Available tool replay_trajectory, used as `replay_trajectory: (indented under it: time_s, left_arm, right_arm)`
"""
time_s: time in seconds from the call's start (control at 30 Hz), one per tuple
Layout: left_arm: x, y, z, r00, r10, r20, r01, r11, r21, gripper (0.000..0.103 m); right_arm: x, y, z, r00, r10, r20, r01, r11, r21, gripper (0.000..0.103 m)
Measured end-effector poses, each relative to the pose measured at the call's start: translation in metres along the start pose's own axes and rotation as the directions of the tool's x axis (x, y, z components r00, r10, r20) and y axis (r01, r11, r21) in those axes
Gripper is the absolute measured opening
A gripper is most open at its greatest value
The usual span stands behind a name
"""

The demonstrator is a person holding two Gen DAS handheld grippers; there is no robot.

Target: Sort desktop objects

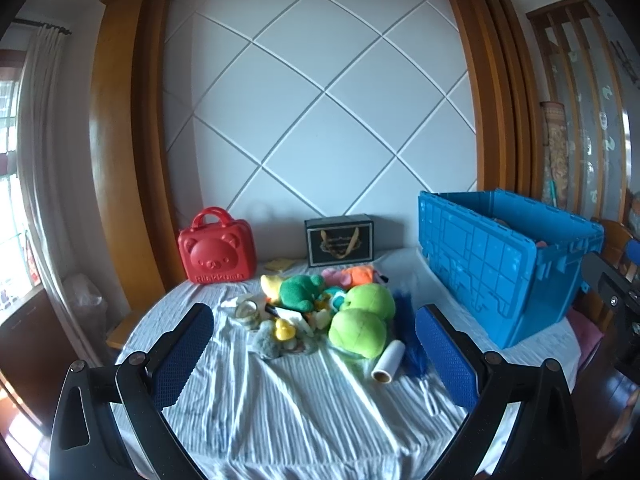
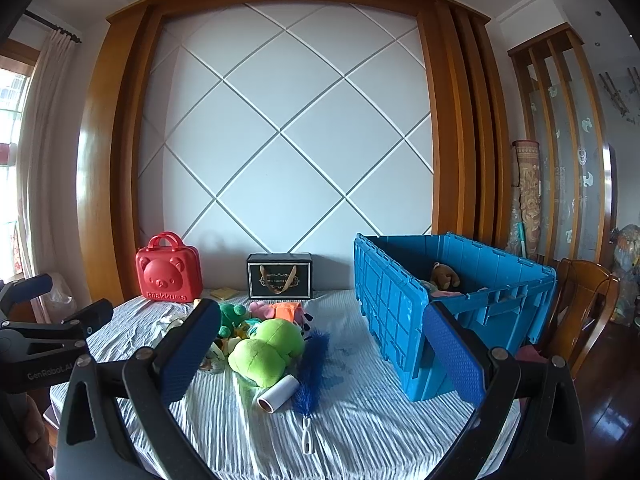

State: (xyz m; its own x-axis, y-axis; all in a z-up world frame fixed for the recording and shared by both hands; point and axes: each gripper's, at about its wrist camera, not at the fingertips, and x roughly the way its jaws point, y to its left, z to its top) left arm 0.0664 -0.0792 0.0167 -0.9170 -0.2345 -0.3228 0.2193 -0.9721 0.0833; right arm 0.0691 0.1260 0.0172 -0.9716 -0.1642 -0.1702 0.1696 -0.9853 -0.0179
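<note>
A pile of toys lies mid-table: a light green plush (image 1: pixel 362 320) (image 2: pixel 266 354), a dark green frog plush (image 1: pixel 300 292), a yellow duck (image 1: pixel 284 330), an orange and pink plush (image 1: pixel 354 274), a white roll (image 1: pixel 389 361) (image 2: pixel 279 393) and a blue feather duster (image 2: pixel 312 372). A blue crate (image 1: pixel 504 256) (image 2: pixel 440 304) stands at the right, with a brown bear (image 2: pixel 444 276) inside. My left gripper (image 1: pixel 314 352) is open and empty, short of the pile. My right gripper (image 2: pixel 320 354) is open and empty, above the table's near side.
A red bear-face case (image 1: pixel 218 248) (image 2: pixel 168 272) and a black gift box (image 1: pixel 339 240) (image 2: pixel 279 276) stand at the back by the wall. A striped cloth (image 1: pixel 304 412) covers the table. A wooden chair (image 2: pixel 580 308) stands right of the crate.
</note>
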Motion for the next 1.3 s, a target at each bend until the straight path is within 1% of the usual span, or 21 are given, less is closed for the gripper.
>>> replay_trajectory:
  time_s: [0.77,1.17,1.3]
  left_arm:
    - [0.008,0.006,-0.006,1.0,-0.011,-0.015,0.011,1.0,-0.003,0.102]
    - [0.017,0.001,-0.008,1.0,0.001,-0.031,-0.001,1.0,-0.002,0.102]
    - [0.025,0.002,-0.012,0.999,0.017,-0.042,-0.017,1.0,0.002,0.102]
  right_arm:
    - [0.002,0.009,-0.004,1.0,-0.003,-0.014,0.003,1.0,-0.02,0.103]
    - [0.01,0.01,-0.006,0.999,0.03,-0.018,-0.031,0.999,-0.035,0.103]
    - [0.013,0.009,-0.005,0.999,0.038,-0.019,-0.038,0.999,-0.034,0.103]
